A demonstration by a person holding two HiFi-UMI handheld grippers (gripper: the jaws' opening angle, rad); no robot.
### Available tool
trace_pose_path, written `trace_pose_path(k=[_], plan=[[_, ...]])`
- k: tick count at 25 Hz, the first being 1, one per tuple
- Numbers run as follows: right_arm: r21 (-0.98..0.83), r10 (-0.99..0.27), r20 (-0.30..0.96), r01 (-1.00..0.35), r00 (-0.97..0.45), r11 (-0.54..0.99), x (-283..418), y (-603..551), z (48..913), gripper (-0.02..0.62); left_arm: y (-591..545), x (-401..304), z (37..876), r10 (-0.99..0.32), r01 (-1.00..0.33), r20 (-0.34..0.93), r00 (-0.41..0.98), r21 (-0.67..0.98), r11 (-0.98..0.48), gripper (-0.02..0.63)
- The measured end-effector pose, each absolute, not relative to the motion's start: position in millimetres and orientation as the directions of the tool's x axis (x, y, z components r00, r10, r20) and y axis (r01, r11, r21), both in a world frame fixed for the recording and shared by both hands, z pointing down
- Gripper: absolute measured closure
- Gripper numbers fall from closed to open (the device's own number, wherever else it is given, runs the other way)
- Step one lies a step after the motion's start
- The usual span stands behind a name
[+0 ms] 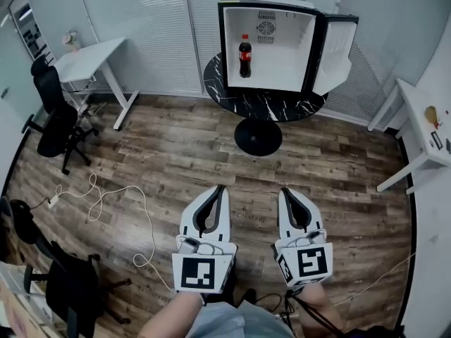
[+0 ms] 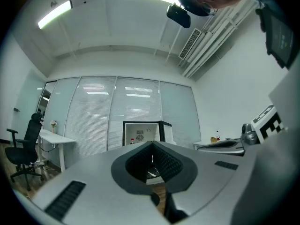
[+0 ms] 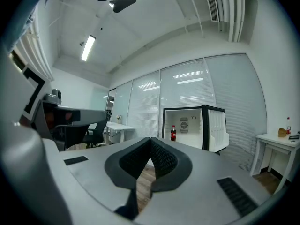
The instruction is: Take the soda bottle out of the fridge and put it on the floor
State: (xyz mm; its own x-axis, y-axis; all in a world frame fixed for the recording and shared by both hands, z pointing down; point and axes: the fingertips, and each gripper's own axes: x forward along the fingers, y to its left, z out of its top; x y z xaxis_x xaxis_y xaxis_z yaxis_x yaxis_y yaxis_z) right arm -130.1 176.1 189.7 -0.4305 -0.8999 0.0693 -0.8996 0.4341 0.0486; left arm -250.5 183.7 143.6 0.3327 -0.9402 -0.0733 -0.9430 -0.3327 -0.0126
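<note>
**A:** Where's the dark plastic soda bottle with the red label (image 1: 244,55)?

**B:** Upright inside the small black fridge with white lining (image 1: 282,62), towards the left, with the door swung open. The fridge sits on a round black marble table (image 1: 282,108).

**A:** And the grippers?

**B:** Both are well apart from it, above the wooden plank floor (image 1: 162,153). The left white gripper (image 1: 219,188) has its jaws together with nothing between them, and the right white gripper (image 1: 285,190) is the same. In the left gripper view the bottle is probably that tiny red speck.

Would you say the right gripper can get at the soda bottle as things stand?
Probably not yet: the right gripper is shut and far from the bottle, which stands in the open fridge across the floor; nothing blocks the way.
</note>
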Motion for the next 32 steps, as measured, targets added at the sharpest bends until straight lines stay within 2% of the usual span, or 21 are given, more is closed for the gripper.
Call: trace_pose_path(k=[9,16,32], plan=[[0.083,-0.926,0.031,-0.923,-0.376,0.377,-153,65,157,0.581,70,-280,115,-0.921,-0.929,-0.131,0.368,-0.011,-0.369,0.589],[0.1,-0.947,-0.027,-0.944,-0.319,0.315,-145,17,131,0.581,17,-277,97,-0.895,-0.91,-0.168,0.413,-0.027,-0.414,0.589],[0.037,-0.963,0.012,-0.963,-0.267,0.268,-109,-83,171,0.581,-84,-243,146,-0.885,-0.887,-0.064,0.462,-0.055,-0.459,0.591]])
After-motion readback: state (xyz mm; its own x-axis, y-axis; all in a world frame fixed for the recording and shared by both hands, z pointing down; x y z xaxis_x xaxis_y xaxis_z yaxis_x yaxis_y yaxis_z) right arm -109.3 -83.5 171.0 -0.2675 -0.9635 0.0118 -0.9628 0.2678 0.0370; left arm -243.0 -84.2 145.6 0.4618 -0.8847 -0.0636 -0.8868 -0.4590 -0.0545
